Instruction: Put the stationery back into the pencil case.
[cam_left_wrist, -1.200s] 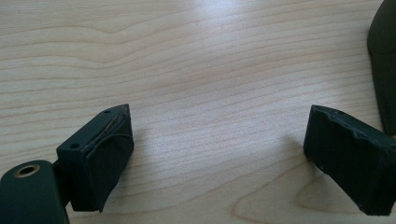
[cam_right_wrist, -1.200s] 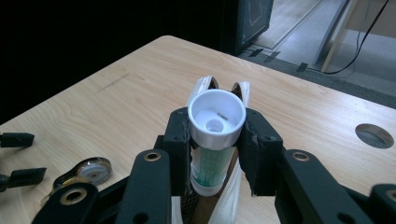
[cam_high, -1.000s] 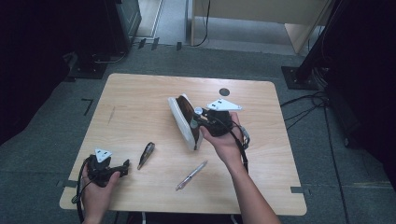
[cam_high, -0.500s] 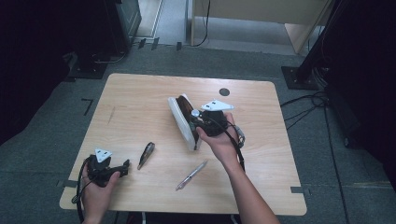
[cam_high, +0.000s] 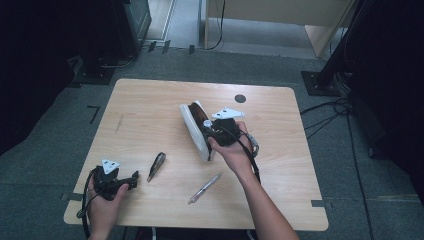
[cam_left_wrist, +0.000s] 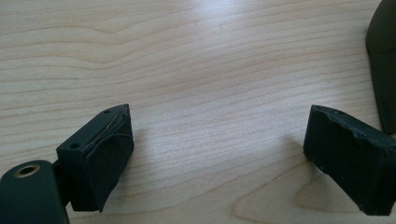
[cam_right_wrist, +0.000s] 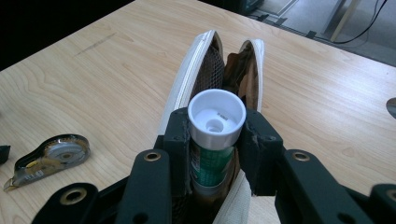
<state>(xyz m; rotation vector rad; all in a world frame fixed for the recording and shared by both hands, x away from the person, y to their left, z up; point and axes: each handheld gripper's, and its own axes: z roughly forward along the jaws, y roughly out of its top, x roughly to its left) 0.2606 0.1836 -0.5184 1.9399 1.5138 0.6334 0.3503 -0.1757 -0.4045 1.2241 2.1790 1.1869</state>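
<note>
A white pencil case (cam_high: 192, 126) stands on its edge in the middle of the wooden table (cam_high: 145, 105), its zip gaping upward. My right gripper (cam_high: 220, 131) is right beside it, shut on a green tube with a white cap (cam_right_wrist: 216, 120). In the right gripper view the tube points cap-first at me, its lower end down in the case's (cam_right_wrist: 186, 88) opening, clamped between both pads of the right gripper (cam_right_wrist: 216, 136). My left gripper (cam_high: 130, 179) rests at the front left corner, jaws wide open over bare wood, left gripper (cam_left_wrist: 219, 154) holding nothing.
A correction tape roller (cam_high: 156, 166) (cam_right_wrist: 50, 156) lies front left of the case, close to the left gripper. A pen (cam_high: 205, 187) lies near the front edge. A dark round hole (cam_high: 240, 98) sits at the table's back.
My right hand has sunk a little and shifted slightly left with the tube, staying at the case. The left hand has not moved.
</note>
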